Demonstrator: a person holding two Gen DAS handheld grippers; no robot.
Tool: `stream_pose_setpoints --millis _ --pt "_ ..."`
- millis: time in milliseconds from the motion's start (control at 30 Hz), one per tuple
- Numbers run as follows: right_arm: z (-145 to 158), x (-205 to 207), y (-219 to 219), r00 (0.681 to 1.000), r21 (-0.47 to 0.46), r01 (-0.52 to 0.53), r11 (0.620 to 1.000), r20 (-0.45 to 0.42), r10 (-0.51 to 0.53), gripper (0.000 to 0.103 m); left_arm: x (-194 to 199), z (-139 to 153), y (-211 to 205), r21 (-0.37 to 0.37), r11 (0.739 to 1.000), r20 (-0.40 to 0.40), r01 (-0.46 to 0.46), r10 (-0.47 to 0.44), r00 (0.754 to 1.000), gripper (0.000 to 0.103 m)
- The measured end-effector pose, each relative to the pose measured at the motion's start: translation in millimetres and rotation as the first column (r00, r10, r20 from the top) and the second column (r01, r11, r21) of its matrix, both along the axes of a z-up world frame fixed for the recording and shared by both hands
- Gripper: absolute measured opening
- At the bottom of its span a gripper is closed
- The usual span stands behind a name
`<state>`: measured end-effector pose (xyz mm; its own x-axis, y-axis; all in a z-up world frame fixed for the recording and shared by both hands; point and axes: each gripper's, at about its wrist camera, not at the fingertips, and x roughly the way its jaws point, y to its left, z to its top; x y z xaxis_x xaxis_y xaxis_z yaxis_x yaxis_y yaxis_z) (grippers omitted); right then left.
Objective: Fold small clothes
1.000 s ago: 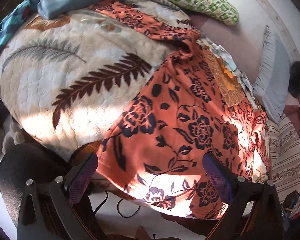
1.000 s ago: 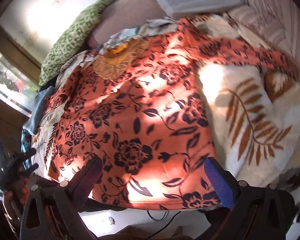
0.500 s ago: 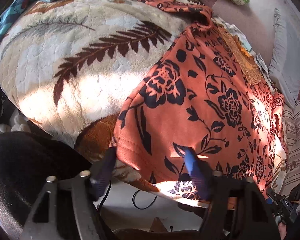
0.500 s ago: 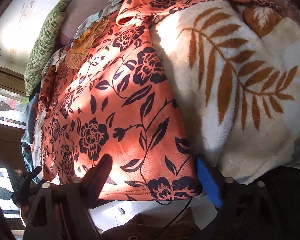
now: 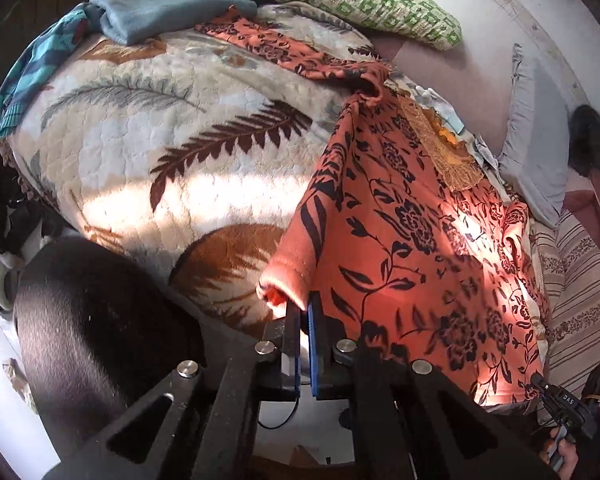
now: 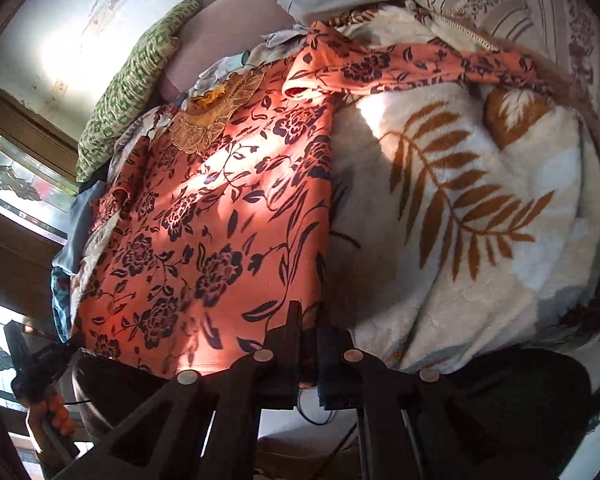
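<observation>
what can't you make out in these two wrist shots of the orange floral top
- Left wrist view: the orange floral top's bottom hem runs behind the left gripper and the frame's lower edge.
- Right wrist view: the hem corner is hidden between the shut right gripper fingers.
- Both views: garments under the top's neckline are mostly covered.
- Left wrist view: the dark object near the right rim is too distorted to identify.

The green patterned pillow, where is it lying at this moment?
In the left wrist view the green patterned pillow lies at the top, against the pale wall, behind the leaf-print blanket and beyond the orange floral garment.
</observation>
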<state>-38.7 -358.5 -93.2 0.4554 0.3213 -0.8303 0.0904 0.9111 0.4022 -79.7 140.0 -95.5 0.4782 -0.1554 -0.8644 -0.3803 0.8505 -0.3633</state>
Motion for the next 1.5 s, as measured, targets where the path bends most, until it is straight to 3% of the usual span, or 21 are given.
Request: stream_pose_setpoints --millis 100,167,200,233,267,300,333,367,400,467,600,700,800,900,1000,1067,1167,1233,1333,1433,1500 --pt "-14.8 1.7 -5.9 0.998 -0.042 0.009 0.999 -0.065 -0.012 0.006 4.1 -45.5 -0.7 -0.02 1.0 -0.17 -0.013 0.009 0.985 0.002" --pt "-33.5 2.3 -13.8 0.991 -0.031 0.055 0.998 -0.122 -0.058 0.011 4.8 -51.4 3.1 -0.017 0.999 -0.2 -0.032 0.028 0.979 0.002" --pt "-40.6 4.0 -15.9 0.985 -0.024 0.072 0.997 -0.154 -0.075 0.011 4.7 -42.8 3.1 0.006 0.999 -0.169 -0.032 0.033 0.985 0.005" --pt "-43.0 5.1 -17.3 0.984 -0.006 0.078 0.997 -0.16 -0.078 0.011 5.2 -30.2 2.1 0.043 0.999 -0.127 -0.028 0.033 0.991 0.019" --pt "-40.0 4.0 -18.9 0.987 0.013 0.089 0.996 -0.137 -0.086 0.018 6.1 -15.3 0.6 0.086 0.996 -0.08 -0.028 0.035 0.996 0.031" --pt "-35.8 3.8 -21.2 0.989 0.023 0.097 0.995 -0.112 -0.094 0.026 6.6 1.2 -0.9 0.123 0.992 -0.024 -0.038 0.042 0.999 0.058" --pt "-29.1 4.6 -25.1 0.99 0.027 0.109 0.994 -0.093 -0.106 0.052 7.6 15.9 -3.8 0.153 0.987 0.044 -0.054 0.048 0.998 0.076" --pt "-20.0 5.9 -31.2 0.99 0.044 0.13 0.991 -0.06 -0.127 0.082 9.8 29.7 -8.3 0.178 0.982 0.115 -0.062 0.042 0.992 0.078" --pt "-9.7 6.1 -40.5 0.988 0.07 0.157 0.985 -0.015 -0.156 0.085 16.2 41.1 -14.9 0.2 0.978 0.17 -0.05 0.016 0.985 0.079" --pt "6.8 11.6 -66.3 0.971 0.143 0.228 0.963 0.046 -0.236 0.084 38.2 52.4 -31.4 0.236 0.972 0.203 0.021 -0.071 0.977 0.079" --pt "8.7 40.2 -137.7 0.887 0.355 0.405 0.843 0.071 -0.456 0.084 74.7 41.7 -68.5 0.235 0.964 0.193 0.125 -0.173 0.966 0.079" --pt "-19.9 76.9 -181.8 0.826 0.525 0.488 0.698 -0.02 -0.563 0.084 100.0 27.7 -95.7 0.223 0.953 0.182 0.203 -0.246 0.952 0.079" --pt "-52.6 111.6 -202.7 0.772 0.606 0.558 0.567 -0.128 -0.623 0.084 118.3 18.0 -119.6 0.253 0.935 0.166 0.25 -0.296 0.941 0.079" --pt "-70.9 134.8 -213.0 0.72 0.607 0.613 0.505 -0.166 -0.674 0.081 131.7 9.6 -128.0 0.279 0.921 0.16 0.272 -0.324 0.933 0.079" --pt "-78.3 148.4 -227.5 0.661 0.584 0.665 0.465 -0.17 -0.731 0.071 139.4 -4.9 -124.3 0.277 0.918 0.131 0.284 -0.329 0.935 0.079" --pt "-75.3 159.0 -232.3 0.645 0.514 0.701 0.494 -0.161 -0.747 0.034 141.2 -16.6 -117.4 0.254 0.925 0.114 0.282 -0.318 0.941 0.079" --pt "-60.4 176.1 -231.0 0.657 0.395 0.716 0.576 -0.101 -0.747 0.016 141.8 -26.9 -103.7 0.209 0.943 0.117 0.261 -0.289 0.95 0.079" --pt "-34.2 192.4 -220.2 0.686 0.308 0.696 0.649 -0.016 -0.728 0.014 142.3 -27.8 -94.7 0.194 0.948 0.136 0.252 -0.281 0.95 0.079" --pt "33.5 216.3 -174.0 0.769 0.225 0.582 0.781 0.159 -0.619 0.014 141.1 -25.1 -79.2 0.19 0.957 0.178 0.218 -0.252 0.951 0.079" --pt "102.9 244.1 -87.7 0.845 0.153 0.398 0.905 0.324 -0.426 0.014 139.2 -26.4 -61.4 0.138 0.972 0.192 0.189 -0.213 0.958 0.079" --pt "135.6 257.0 -18.0 0.869 0.114 0.264 0.958 0.403 -0.288 0.014 136.5 -27.6 -48.7 0.121 0.981 0.197 0.154 -0.176 0.964 0.079"
